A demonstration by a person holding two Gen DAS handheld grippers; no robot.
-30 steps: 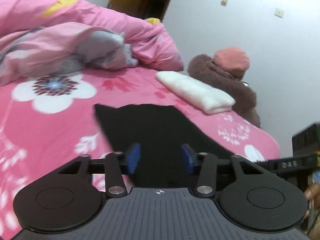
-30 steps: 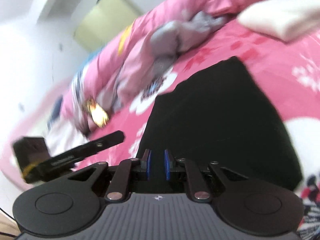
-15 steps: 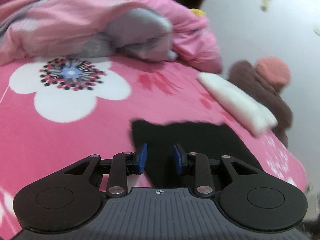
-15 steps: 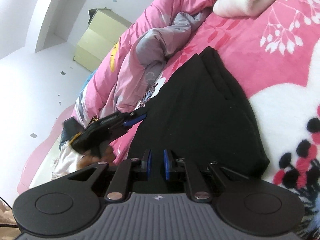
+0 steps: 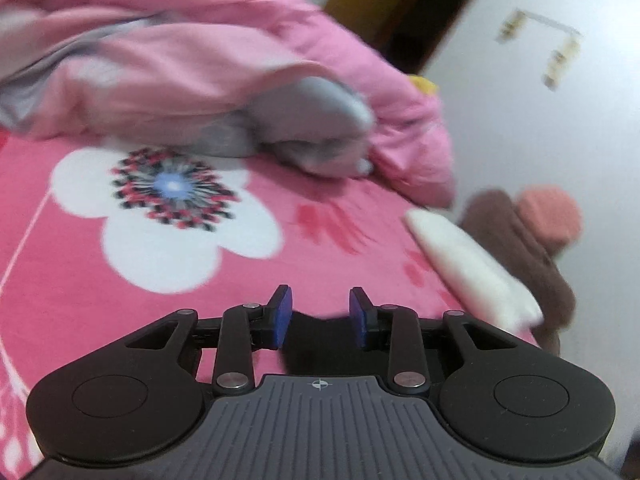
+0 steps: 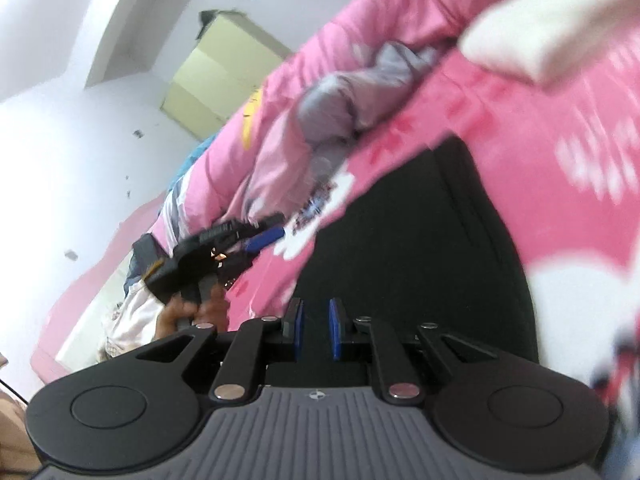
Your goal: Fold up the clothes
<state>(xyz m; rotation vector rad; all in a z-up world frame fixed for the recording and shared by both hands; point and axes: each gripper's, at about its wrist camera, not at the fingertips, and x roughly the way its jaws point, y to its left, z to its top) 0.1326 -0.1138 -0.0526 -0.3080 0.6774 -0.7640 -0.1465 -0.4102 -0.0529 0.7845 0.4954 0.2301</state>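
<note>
My left gripper point(image 5: 320, 316) has its blue fingers point(image 5: 280, 318) spread apart with nothing between them. Just below and past their tips I see only a dark edge of the black garment point(image 5: 324, 336) on the bed point(image 5: 80, 280). My right gripper point(image 6: 316, 330) has its fingers point(image 6: 335, 330) drawn near each other with a narrow gap showing; whether cloth is pinched there I cannot tell, since the fabric below is dark and blurred.

From the right wrist view, the black garment point(image 6: 420, 260) lies flat on the pink flowered bed, running forward and away from the right fingers. Its long axis lines up roughly with that gripper's pointing direction. A raised ridge along its right part suggests a layer already laid over. The right gripper sits directly over the near end, so I judge it the nearer hand. The left gripper point(image 6: 224, 244), held in a hand point(image 6: 188, 312), shows off beside the garment's left edge, above the sheet.

Further out lie a folded white cloth point(image 5: 472, 268), a brown fuzzy item point(image 5: 532, 256) past it, and a heaped pink quilt point(image 5: 200, 60). No container is visible anywhere.
</note>
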